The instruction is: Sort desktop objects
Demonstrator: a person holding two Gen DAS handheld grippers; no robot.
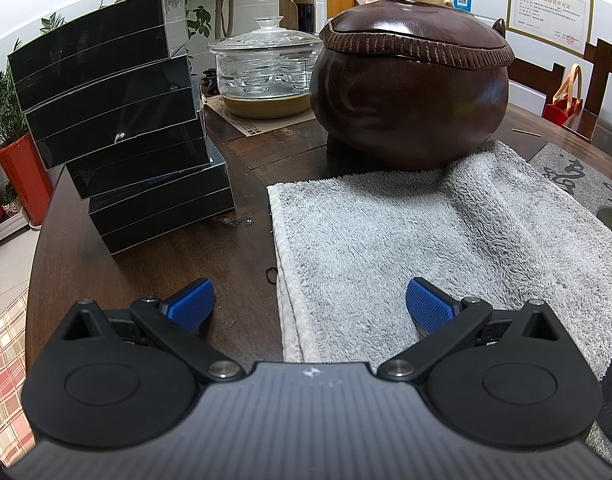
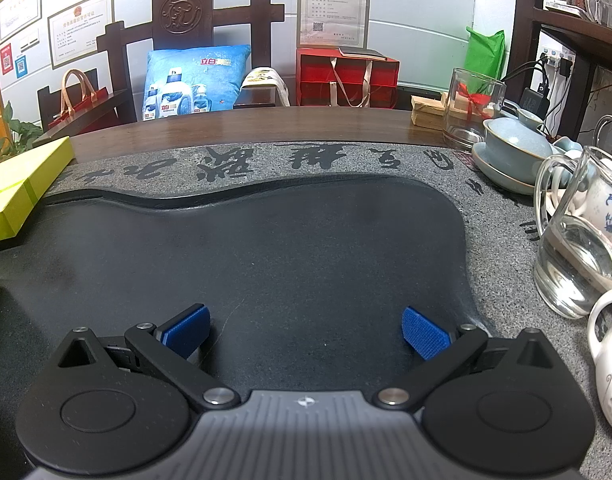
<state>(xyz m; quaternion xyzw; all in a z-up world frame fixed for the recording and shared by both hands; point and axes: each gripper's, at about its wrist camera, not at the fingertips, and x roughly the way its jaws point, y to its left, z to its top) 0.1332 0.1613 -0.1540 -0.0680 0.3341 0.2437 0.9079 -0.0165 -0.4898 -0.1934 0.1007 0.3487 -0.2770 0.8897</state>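
Left gripper (image 1: 309, 300) jaws spread wide, empty, hanging over the near-left edge of the grey towel (image 1: 425, 232) on the desk (image 1: 154, 264). Right gripper (image 2: 304, 330) likewise apart and empty above the stone tea tray (image 2: 266, 248). My read: nothing picked yet. The towel looks the likely first item; its long axis runs away from the camera toward the brown ceramic pot (image 1: 409, 96), far edge touching it. Pinch one near corner, not mid-pile, lift clear of the pot.

towel (image 1: 425, 240) open ahead, brown pot (image 1: 409, 92) behind, black boxes (image 1: 118, 128) left
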